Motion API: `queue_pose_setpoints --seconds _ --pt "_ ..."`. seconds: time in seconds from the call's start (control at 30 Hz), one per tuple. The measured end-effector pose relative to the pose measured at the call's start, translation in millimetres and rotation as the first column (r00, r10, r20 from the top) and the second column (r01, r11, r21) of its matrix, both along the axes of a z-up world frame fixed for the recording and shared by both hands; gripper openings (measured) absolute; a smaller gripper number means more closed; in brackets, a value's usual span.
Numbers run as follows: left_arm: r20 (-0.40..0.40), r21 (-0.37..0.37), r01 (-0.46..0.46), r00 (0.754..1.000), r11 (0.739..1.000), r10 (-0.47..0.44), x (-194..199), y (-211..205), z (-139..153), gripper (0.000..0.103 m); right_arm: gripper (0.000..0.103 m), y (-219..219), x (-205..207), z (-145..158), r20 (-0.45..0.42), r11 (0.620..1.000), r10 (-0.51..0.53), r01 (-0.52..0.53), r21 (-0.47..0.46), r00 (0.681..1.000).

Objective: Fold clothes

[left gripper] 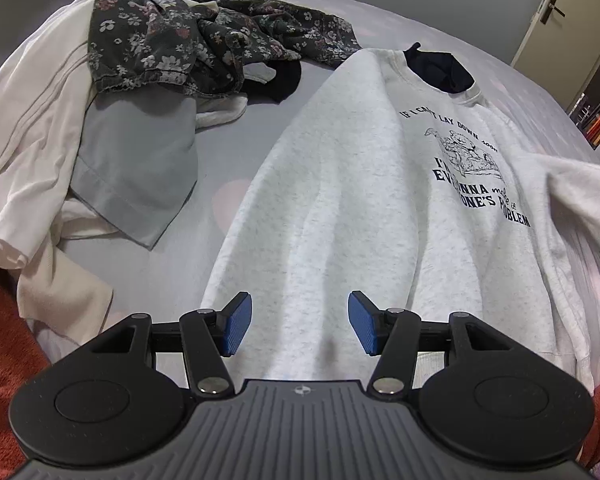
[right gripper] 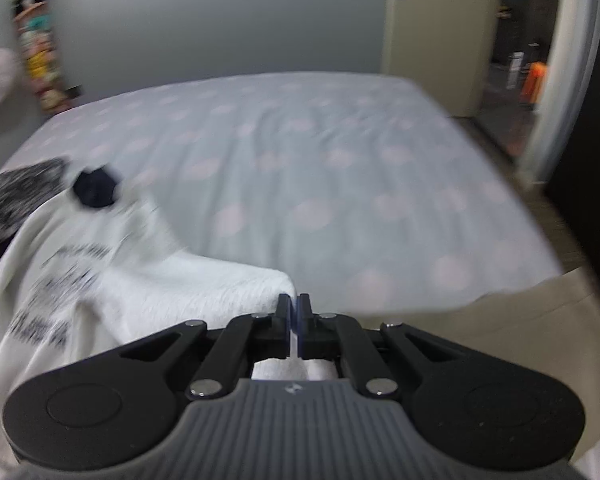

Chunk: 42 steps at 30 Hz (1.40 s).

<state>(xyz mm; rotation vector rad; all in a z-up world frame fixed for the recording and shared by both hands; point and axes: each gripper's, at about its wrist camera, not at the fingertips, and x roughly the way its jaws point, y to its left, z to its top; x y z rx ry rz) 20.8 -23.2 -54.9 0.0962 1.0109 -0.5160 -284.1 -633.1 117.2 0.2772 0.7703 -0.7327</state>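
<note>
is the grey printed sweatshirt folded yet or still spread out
Partly folded: the sweatshirt lies print-up, one side turned over its front, while the right gripper pinches a sleeve.

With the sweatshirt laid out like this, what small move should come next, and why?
Probably carry the right hand-held gripper left, laying the sleeve it pinches across the printed chest of the sweatshirt. Its jaws are shut on that white fabric, lifted off the bed, while the left hand-held gripper is open over the hem, holding nothing.

Fleecy matt sweatshirt (left gripper: 340, 200) cloth, smooth cotton bedsheet (right gripper: 320, 180), ribbed blue rubbery pads (left gripper: 239, 324).
</note>
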Motion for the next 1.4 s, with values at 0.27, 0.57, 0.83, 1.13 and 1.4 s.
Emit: queue_pose_setpoints --seconds 0.27,0.57,0.83,1.13,1.4 --pt "-0.04 -0.008 -0.018 0.999 1.0 0.017 2 6 3 0.053 0.003 -92 13 -28 -0.114 0.966 -0.257 0.252 -0.054 0.96" --pt "-0.052 0.069 0.016 0.999 0.997 -0.013 -8 2 -3 0.059 0.017 -71 25 -54 -0.092 0.965 -0.239 0.226 -0.132 0.967" --pt "0.007 0.162 -0.101 0.995 0.982 0.101 5 16 -18 0.059 0.041 38 13 -76 0.126 0.998 -0.057 0.055 0.021 0.99" --pt "-0.051 0.084 -0.141 0.988 0.986 0.145 14 35 -35 0.029 0.052 147 33 -164 0.17 0.977 0.019 -0.054 0.205 0.985" --pt "-0.011 -0.021 -0.153 0.988 0.988 0.153 14 44 -21 0.001 0.066 153 26 -175 0.17 0.984 -0.004 -0.026 0.177 0.985"
